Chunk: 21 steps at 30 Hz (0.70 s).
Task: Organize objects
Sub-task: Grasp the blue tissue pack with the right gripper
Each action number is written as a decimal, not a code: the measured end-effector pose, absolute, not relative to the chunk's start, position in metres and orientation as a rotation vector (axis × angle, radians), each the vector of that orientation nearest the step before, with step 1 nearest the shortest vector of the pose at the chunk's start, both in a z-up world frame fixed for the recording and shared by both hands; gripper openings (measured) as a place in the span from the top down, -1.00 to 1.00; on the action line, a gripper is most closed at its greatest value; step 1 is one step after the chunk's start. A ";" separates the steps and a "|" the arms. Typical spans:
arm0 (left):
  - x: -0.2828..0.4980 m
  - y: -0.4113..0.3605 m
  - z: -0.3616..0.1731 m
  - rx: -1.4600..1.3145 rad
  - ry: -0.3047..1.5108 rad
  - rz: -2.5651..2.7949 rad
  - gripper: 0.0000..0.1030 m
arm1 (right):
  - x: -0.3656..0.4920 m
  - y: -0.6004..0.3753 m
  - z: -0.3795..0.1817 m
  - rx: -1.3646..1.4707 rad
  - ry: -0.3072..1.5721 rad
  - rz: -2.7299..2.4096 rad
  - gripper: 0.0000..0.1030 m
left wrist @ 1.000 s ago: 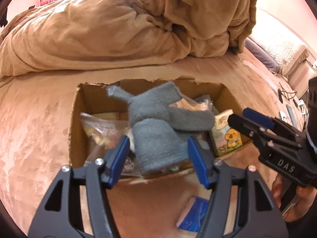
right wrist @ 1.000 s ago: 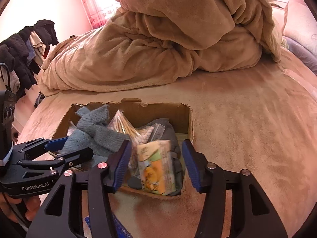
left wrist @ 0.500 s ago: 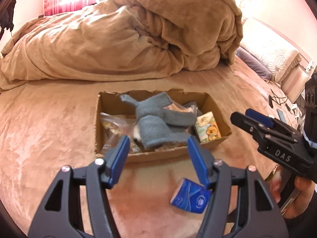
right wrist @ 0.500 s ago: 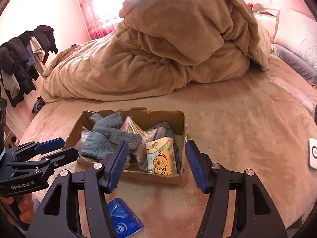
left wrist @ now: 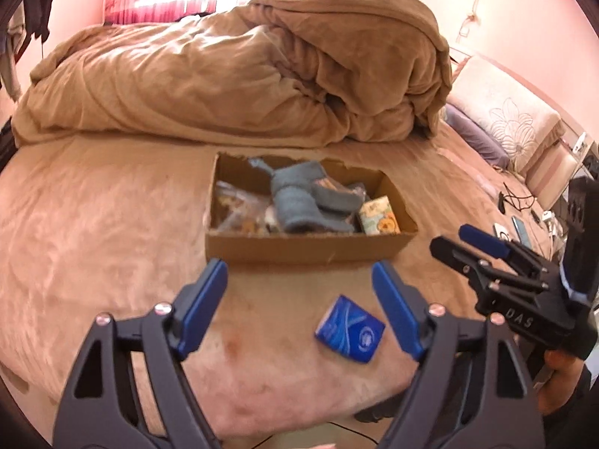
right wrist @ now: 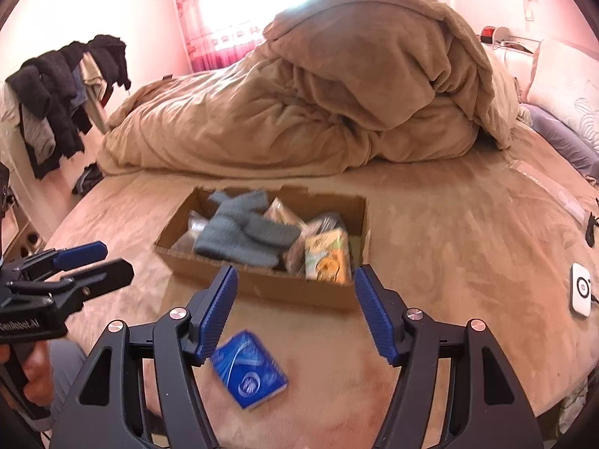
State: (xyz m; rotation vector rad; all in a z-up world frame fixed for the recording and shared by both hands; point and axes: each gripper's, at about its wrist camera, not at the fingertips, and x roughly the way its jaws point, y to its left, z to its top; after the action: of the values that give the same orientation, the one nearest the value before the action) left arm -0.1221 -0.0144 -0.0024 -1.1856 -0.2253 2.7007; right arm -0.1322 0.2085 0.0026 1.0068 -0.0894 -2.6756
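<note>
Left wrist view: a flat blue packet [left wrist: 350, 333] with white swirls lies on the bed [left wrist: 93, 224], long axis running from near right to far left, just short of the cardboard box [left wrist: 307, 249]. The box holds grey gloves [left wrist: 303, 202] and a tissue pack [left wrist: 379, 219]. The left gripper [left wrist: 299, 301] hangs with fingers wide apart and empty; the right gripper [left wrist: 455, 245] hovers to the right, its opening unclear here.

Right wrist view: the packet [right wrist: 249, 370] sits beside the right gripper's [right wrist: 295, 312] left finger, both fingers spread, empty. A heaped duvet [right wrist: 318, 104] rises behind the box [right wrist: 262, 284].
</note>
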 end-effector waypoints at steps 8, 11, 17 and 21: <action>-0.090 -0.029 -0.026 -1.185 -0.288 2.739 -0.58 | -0.105 0.196 -0.022 1.030 -0.029 -2.608 -0.34; -0.085 -0.035 -0.037 -1.200 -0.301 2.735 -0.58 | -0.097 0.191 -0.029 1.037 -0.026 -2.574 -0.34; -0.077 -0.045 -0.057 -1.228 -0.312 2.729 -0.58 | -0.091 0.178 -0.044 1.071 0.026 -2.527 -0.34; -0.073 -0.050 -0.065 -1.236 -0.310 2.729 -0.58 | -0.091 0.169 -0.056 1.106 0.082 -2.509 -0.34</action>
State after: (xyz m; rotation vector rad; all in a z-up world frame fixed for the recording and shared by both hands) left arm -0.0731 -0.0495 -0.0646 -1.2360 -0.3100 2.7293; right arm -0.0907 0.1685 -0.0561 1.1057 0.0822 -2.5094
